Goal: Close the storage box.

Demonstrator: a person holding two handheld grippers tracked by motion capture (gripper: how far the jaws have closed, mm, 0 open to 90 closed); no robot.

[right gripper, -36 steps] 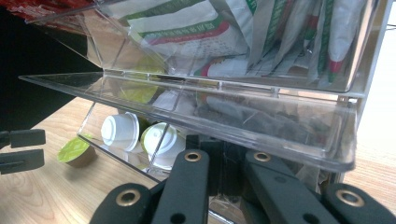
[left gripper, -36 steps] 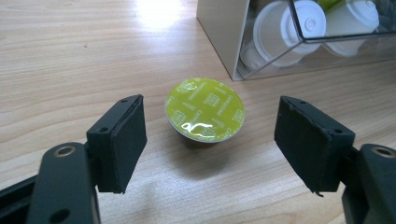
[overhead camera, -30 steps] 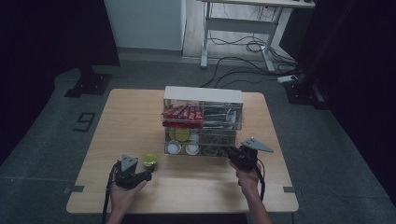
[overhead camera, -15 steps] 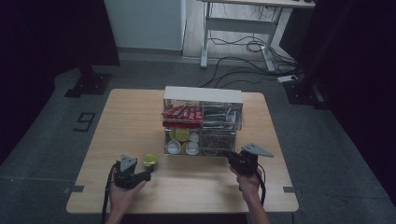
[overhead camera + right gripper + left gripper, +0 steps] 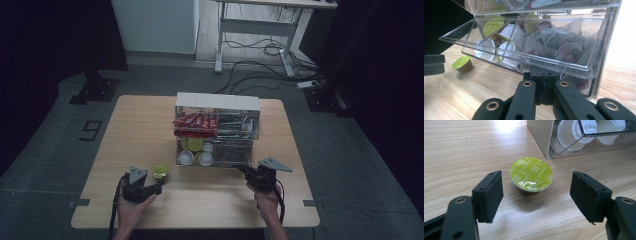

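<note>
Capsule (image 5: 531, 174) lid print too small to read

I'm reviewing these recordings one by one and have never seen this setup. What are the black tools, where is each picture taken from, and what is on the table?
A person sits at a wooden table and holds a hand-held two-jaw gripper in each hand; there is no robot arm. The high view looks down from above the person. Each of the other two pictures comes from a camera riding on one gripper, looking along its black jaws.

On the table stands a clear organizer box with red packets on top and white cups and tea bags below.

The left gripper is open, its jaws either side of a green-lidded coffee capsule without touching it.

The right gripper is shut, at the lower front edge of the tilted-open clear drawer; it seems to be holding that edge.
</note>
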